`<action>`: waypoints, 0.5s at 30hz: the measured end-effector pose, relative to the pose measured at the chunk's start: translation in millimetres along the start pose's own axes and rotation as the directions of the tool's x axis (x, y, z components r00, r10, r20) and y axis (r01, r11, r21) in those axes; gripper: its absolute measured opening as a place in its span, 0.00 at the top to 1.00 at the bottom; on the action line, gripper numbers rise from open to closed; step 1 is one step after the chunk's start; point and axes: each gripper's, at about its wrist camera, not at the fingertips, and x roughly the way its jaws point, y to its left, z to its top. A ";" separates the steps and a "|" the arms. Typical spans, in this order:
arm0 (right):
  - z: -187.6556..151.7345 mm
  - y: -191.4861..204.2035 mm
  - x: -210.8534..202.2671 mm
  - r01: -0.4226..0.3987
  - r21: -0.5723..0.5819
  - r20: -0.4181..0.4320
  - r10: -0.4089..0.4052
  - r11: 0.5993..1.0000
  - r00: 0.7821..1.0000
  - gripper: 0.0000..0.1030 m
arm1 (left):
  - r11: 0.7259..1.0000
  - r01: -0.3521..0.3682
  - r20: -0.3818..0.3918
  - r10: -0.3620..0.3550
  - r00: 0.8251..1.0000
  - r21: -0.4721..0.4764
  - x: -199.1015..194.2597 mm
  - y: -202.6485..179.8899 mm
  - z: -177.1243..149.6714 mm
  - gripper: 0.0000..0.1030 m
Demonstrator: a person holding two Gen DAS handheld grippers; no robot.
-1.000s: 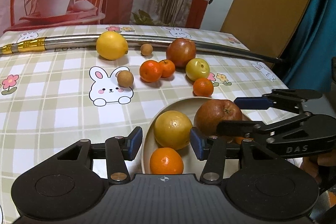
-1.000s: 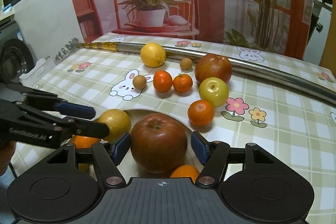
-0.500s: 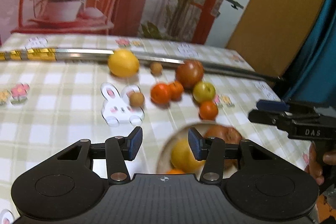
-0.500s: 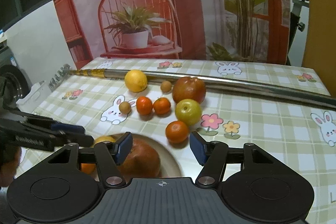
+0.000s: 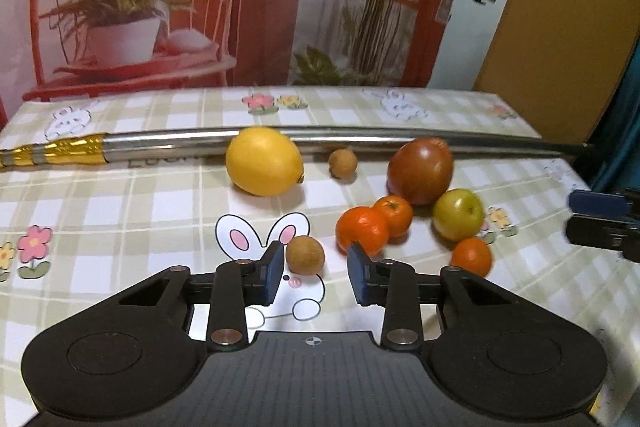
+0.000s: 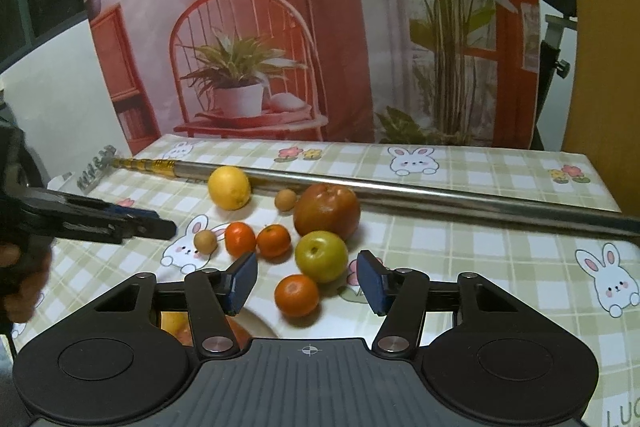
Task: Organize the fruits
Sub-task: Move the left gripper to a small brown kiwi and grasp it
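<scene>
Loose fruit lies on the checked tablecloth: a yellow lemon [image 5: 264,161], a dark red apple [image 5: 420,171], a green apple [image 5: 458,214], three small oranges [image 5: 362,230] and two small brown round fruits [image 5: 305,254]. My left gripper [image 5: 314,277] is open and empty, raised just in front of the near brown fruit. My right gripper [image 6: 306,277] is open and empty, raised over an orange [image 6: 297,295] and the green apple [image 6: 321,255]. The white plate [image 6: 256,323] with fruit in it shows only partly under the right gripper's left finger.
A long metal pole with a gold handle [image 5: 280,139] lies across the table behind the fruit. The right gripper's tips show at the right edge of the left wrist view [image 5: 600,223]. The left gripper shows at the left of the right wrist view [image 6: 100,221]. A printed backdrop stands behind the table.
Both grippers have lifted away from the plate and drawn back, empty. The red apple and the other fruit stay on the plate, now almost out of view.
</scene>
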 end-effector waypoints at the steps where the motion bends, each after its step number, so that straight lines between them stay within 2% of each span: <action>1: -0.4 -1.5 0.5 0.000 0.003 0.001 0.000 1.000 1.000 0.49 | 1.000 -0.005 -0.007 0.005 1.000 -0.002 4.7 0.6 -0.4 0.67; 9: -5.0 -20.7 4.7 0.017 0.038 -0.006 -0.017 0.999 1.000 0.49 | 0.999 -0.022 -0.043 0.021 0.999 -0.025 28.4 5.8 0.9 0.67; 12: -5.4 -26.6 7.5 0.024 0.055 -0.008 -0.023 0.998 1.000 0.49 | 0.999 -0.015 -0.048 0.013 0.999 -0.039 31.1 7.7 -0.4 0.73; 15: -5.7 -28.6 10.7 0.027 0.064 -0.007 -0.027 0.998 1.000 0.49 | 0.999 -0.021 -0.040 0.020 0.999 -0.027 29.5 7.2 -1.8 0.73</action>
